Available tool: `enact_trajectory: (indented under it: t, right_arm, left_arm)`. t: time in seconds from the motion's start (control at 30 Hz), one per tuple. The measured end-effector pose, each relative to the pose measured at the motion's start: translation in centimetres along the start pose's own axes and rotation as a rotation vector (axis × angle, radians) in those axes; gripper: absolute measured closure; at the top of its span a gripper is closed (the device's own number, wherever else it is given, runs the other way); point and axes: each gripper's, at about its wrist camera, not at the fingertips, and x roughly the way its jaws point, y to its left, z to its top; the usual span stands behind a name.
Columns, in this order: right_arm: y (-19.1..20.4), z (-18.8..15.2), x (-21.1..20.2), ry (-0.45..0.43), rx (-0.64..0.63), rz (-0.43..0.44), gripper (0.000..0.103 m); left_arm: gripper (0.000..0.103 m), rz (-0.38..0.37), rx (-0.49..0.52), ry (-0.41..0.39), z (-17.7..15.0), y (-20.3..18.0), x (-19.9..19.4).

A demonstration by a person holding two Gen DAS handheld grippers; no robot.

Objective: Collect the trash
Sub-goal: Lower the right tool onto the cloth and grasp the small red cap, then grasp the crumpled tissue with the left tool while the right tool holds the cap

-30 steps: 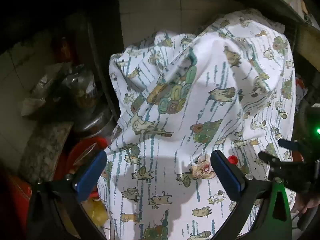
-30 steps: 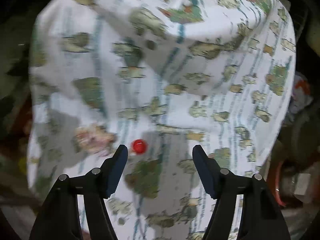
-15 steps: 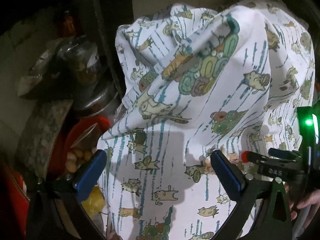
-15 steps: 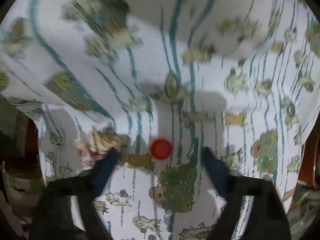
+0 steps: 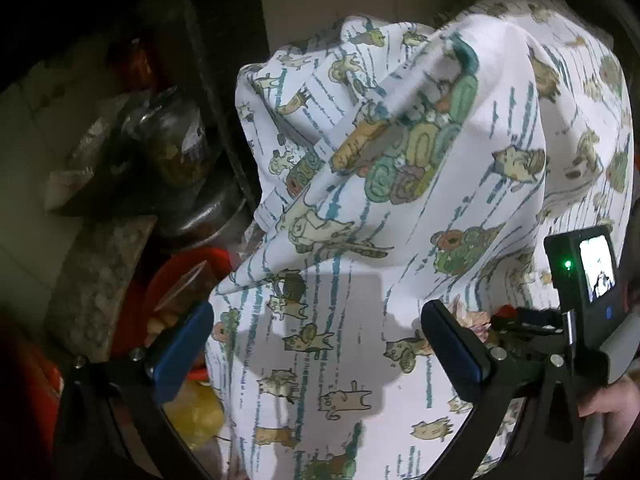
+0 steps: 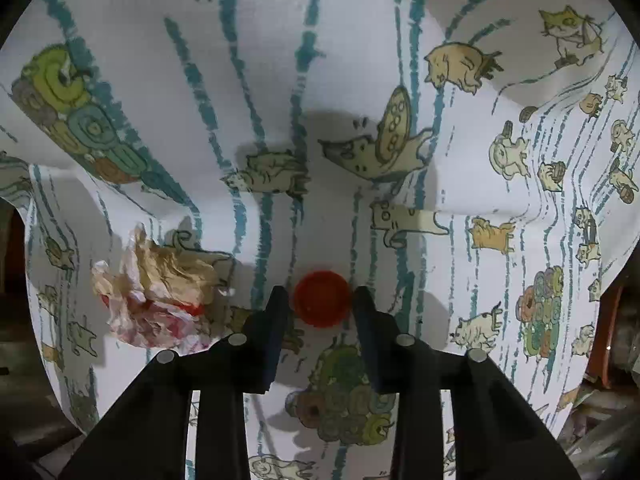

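Step in hand: taking the red bottle cap (image 6: 321, 298) off the cat-print cloth (image 6: 360, 60). My right claw (image 6: 320, 300) points almost straight down; its jaws have just been closing, and the cap now sits between the two pads, which appear to touch its sides at 9 and 3 o'clock, so I judge it grasping the cap, though hardly firmly yet. The crumpled wrapper (image 6: 156, 300), stained red and white, lies just beside, at 9 o'clock of the cap, apart from it. My left claw (image 5: 320, 352) hangs released above the cloth, nothing between its pads; from there the right claw shows at 3 o'clock, the wrapper peeking behind my right-hand pad. Next move, as I judge it: firm the pinch, lift straight up without snagging cloth, then return for the wrapper. Cloth is soft and humped, with folds rising at 12 o'clock. Its left edge drops toward a red basin (image 5: 176, 276), a glass jar (image 5: 176, 140) and clutter; room is best straight upward.
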Motion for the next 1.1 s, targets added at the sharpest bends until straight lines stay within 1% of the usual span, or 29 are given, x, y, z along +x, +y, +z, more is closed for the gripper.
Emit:
enact_trajectory:
  t: [0.1,0.17,0.23,0.33,0.37,0.43,0.47,0.5,0.53,0.6,0.67,0.7,0.83,0.87,0.9,0.93,0.97,1.0,1.03,1.07,1.1]
  right_arm:
    - [-0.6,0.2,-0.4,0.006,0.032,0.050,0.072]
    - [-1.4,0.2,-0.9,0.011,0.069,0.075,0.072]
    - [-2.5,0.2,-1.8,0.007,0.109,0.106,0.072]
    - [-4.1,0.1,-3.2,-0.005,0.139,0.123,0.072]
    - [-4.5,0.2,-3.6,-0.009,0.138,0.114,0.072]
    - [-5.3,0.0,-4.7,-0.026,0.129,0.082,0.072]
    - [-5.7,0.0,-5.3,-0.036,0.119,0.068,0.072]
    - [-6.1,0.0,-5.7,-0.042,0.110,0.056,0.072]
    - [-6.5,0.0,-5.9,-0.044,0.109,0.047,0.072]
    - [-7.7,0.0,-6.4,-0.042,0.115,0.046,0.072]
    - [-8.8,0.0,-6.7,-0.038,0.119,0.045,0.072]
    - [-9.3,0.1,-6.8,-0.039,0.119,0.038,0.072]
    - [-12.2,0.1,-7.8,-0.048,0.094,-0.008,0.072]
    - [-12.7,0.1,-8.0,-0.048,0.094,-0.011,0.072]
    - [-13.3,0.2,-8.2,-0.047,0.096,-0.007,0.072]
    - [-13.8,0.4,-8.5,-0.047,0.098,0.000,0.072]
    - [-14.4,0.3,-8.9,-0.051,0.098,0.003,0.072]
    - [-14.6,0.2,-9.2,-0.056,0.096,0.003,0.072]
    - [-14.7,0.0,-9.6,-0.063,0.093,0.002,0.072]
    - [-14.9,0.1,-10.0,-0.069,0.092,0.001,0.072]
    - [-14.8,0.0,-10.2,-0.074,0.094,0.004,0.072]
  left_arm:
    - [0.000,-0.023,-0.028,0.015,0.1,0.3,0.3]
    - [0.000,-0.031,-0.035,0.023,0.2,0.3,0.7]
    - [0.000,-0.054,-0.040,0.034,0.5,0.1,0.9]
    - [0.000,-0.154,-0.051,0.062,1.0,-0.4,1.4]
    - [0.000,-0.202,-0.069,0.087,1.1,-0.7,1.9]
    - [0.000,-0.270,-0.094,0.127,1.1,-1.3,2.6]
    - [0.005,-0.312,-0.095,0.151,1.1,-2.0,3.1]
    - [0.011,-0.327,-0.083,0.173,1.1,-2.7,3.6]
    - [0.013,-0.327,-0.066,0.193,1.1,-3.4,4.0]
    - [0.013,-0.304,-0.031,0.224,0.7,-5.1,5.1]
    - [0.014,-0.291,-0.020,0.265,0.3,-6.2,6.6]
    - [0.015,-0.297,-0.029,0.282,-0.1,-6.5,7.1]
    - [0.018,-0.365,-0.067,0.323,-0.8,-7.4,9.5]
    - [0.025,-0.384,-0.089,0.346,-1.2,-7.5,10.1]
    - [0.038,-0.406,-0.111,0.372,-1.5,-7.5,10.6]
    - [0.044,-0.432,-0.134,0.409,-2.1,-7.6,11.3]
    - [0.052,-0.439,-0.140,0.432,-2.5,-7.8,11.7]
    - [0.063,-0.430,-0.133,0.444,-2.7,-7.9,11.8]
    - [0.065,-0.415,-0.117,0.439,-2.7,-8.1,11.6]
    - [0.072,-0.403,-0.112,0.406,-2.6,-8.1,10.9]
    - [0.073,-0.395,-0.108,0.384,-2.4,-8.1,10.2]
